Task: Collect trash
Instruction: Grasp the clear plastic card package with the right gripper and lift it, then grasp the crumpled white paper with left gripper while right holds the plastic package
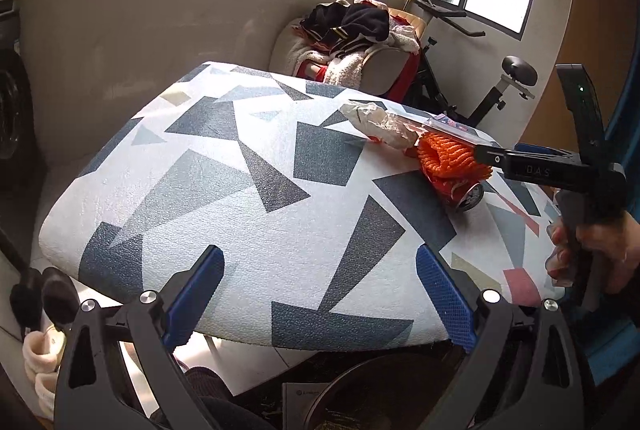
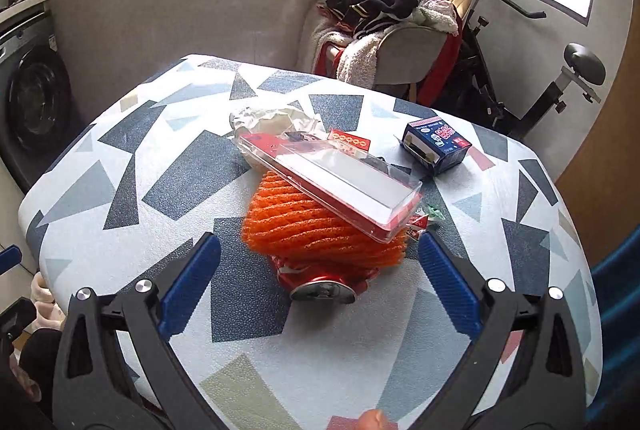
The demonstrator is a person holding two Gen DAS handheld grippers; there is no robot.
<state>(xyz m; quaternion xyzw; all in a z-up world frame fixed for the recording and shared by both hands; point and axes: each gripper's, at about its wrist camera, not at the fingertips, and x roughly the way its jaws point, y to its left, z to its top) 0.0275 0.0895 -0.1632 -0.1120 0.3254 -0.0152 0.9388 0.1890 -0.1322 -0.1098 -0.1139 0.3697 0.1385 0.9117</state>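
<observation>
left tool (image 1: 320,294): fingers apart, empty, hovering over the bare near edge of the worktop (image 1: 224,165).
trash pile: right-centre of worktop; crumpled paper (image 2: 276,119), clear red-edged packet (image 2: 332,183) lying on orange foam net (image 2: 320,234), crushed can (image 2: 322,284) under the net.
right tool (image 2: 320,278): fingers apart, empty, straddling can and net.
blue box (image 2: 438,145): apart, far right.
step tip: likely grab the net; go low, close on it squarely so the packet doesn't slide off.
</observation>
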